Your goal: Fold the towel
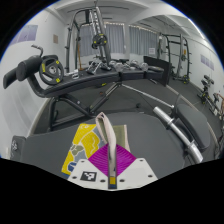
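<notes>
In the gripper view, the gripper [110,165] has both fingers pressed together on a bunched edge of the towel [108,135], lifted off any surface. The cloth looks light and limp; it will likely sag, so a corner hold suits best. Beyond lie a grey floor [150,120] and exercise machines [90,60].

Gym room. Pale grey floor [150,125] across the middle; white wall [125,40] at upper centre. Black metal exercise machine with yellow-green dial [48,70] at upper left; dark weight bench frame [140,70] at upper right. Even, bright light.
</notes>
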Tool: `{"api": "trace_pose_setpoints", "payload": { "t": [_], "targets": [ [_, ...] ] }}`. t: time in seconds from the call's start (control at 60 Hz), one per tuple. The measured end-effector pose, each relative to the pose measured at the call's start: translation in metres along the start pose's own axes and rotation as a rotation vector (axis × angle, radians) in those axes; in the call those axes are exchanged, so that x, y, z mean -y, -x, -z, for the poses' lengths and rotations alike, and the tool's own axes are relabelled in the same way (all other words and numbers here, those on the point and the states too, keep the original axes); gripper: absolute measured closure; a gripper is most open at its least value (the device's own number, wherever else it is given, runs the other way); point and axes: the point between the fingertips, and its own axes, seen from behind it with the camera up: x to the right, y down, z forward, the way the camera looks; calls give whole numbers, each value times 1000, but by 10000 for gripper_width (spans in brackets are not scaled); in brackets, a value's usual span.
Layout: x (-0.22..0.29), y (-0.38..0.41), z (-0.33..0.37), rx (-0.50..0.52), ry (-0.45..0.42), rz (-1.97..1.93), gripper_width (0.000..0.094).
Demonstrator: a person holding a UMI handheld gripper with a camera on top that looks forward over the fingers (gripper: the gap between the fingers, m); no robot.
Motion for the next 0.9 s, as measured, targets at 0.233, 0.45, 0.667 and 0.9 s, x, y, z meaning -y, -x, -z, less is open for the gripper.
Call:
{"api": "trace_pose_setpoints", "payload": {
  "t": [0.233, 0.45, 0.667, 0.9],
  "targets": [
    [31, -20, 70, -67, -118, 40, 97],
    [12, 1, 236, 8, -144, 65, 78],
    [-47, 14, 378, 51, -150, 89, 81],
    [-89, 25, 444, 59, -169, 108, 82]
  ]
}}
